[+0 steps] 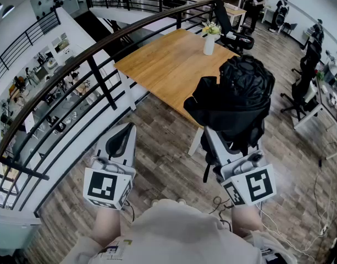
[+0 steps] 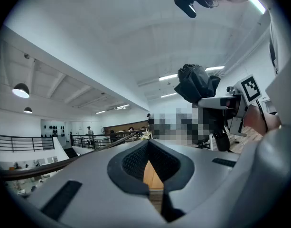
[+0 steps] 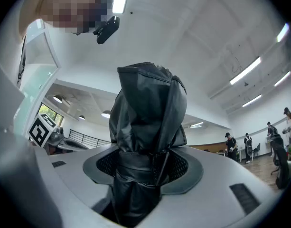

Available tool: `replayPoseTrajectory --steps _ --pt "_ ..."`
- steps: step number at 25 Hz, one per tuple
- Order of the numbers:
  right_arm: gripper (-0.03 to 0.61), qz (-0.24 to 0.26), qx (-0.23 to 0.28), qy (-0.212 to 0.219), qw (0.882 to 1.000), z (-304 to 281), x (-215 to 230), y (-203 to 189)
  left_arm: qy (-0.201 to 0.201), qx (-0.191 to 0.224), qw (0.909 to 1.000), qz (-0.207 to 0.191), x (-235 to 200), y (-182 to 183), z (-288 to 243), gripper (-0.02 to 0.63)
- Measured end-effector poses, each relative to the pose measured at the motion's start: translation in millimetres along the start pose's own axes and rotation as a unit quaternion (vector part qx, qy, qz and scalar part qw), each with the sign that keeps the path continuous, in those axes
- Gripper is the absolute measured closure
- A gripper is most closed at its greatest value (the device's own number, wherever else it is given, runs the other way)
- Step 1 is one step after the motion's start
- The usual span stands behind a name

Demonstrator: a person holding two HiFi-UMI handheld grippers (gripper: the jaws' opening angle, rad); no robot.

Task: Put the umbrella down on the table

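Flowers (image 1: 211,27) in vase (image 1: 209,44) on table (image 1: 168,65)

The umbrella (image 1: 242,92) is black, the table (image 1: 168,65) honey-brown wood, the vase (image 1: 209,44) white.

A wooden table (image 1: 168,65) stands on the plank floor (image 1: 163,158). A white vase (image 1: 209,44) of flowers rests near its far corner.

Grey left tool (image 1: 124,132), marker cube (image 1: 106,187), beige top (image 1: 173,230)
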State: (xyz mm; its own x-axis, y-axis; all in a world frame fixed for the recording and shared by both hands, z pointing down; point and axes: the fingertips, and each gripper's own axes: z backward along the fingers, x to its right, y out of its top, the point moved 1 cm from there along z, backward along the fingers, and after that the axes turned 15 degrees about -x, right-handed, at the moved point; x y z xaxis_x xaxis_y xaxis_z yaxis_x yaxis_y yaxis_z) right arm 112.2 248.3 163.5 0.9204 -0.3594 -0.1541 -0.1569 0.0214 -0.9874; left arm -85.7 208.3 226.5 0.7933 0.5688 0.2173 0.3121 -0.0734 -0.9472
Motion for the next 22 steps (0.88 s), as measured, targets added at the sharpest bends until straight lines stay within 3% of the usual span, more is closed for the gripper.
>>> replayPoseTrajectory --steps 12,22 --pt "0.321 -0.021 -0.006 -0.004 1.000 31 25 -10 -0.014 -0.009 0.9999 -0.005 42 8 -5 0.597" --pt "0.324 -0.054 -0.008 0.026 0.998 44 49 -34 0.001 -0.028 0.9996 0.001 71 -3 -12 0.597"
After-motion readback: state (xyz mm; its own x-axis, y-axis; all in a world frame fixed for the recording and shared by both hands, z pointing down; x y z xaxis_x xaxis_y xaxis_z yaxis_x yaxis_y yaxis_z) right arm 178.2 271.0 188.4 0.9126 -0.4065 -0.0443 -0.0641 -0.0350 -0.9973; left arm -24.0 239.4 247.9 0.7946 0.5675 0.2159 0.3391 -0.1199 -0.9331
